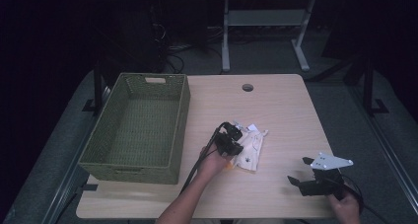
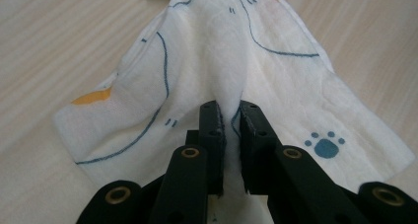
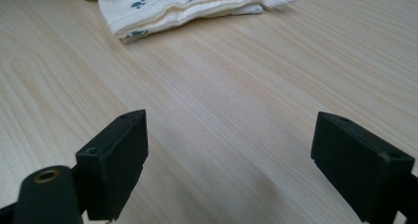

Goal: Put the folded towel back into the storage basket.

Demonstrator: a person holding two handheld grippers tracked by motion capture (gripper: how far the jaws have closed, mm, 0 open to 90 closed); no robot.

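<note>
A cream cloth printed with blue lines, a blue paw mark and an orange patch is seen lying on the wooden worktop, near its middle and to the right of a green woven basket. The left claw is closed on the cloth: a raised fold of fabric is pinched between its 2 black jaws, and the cloth is drawn up into a ridge running away from them. In the high view this claw is set at the cloth's left edge, held by a hand reaching in from below. The right claw is held wide open over bare wood, nothing between its jaws, well apart from the cloth, which is seen folded at the far edge of its view. In the high view it is placed near the worktop's front right corner.
</note>
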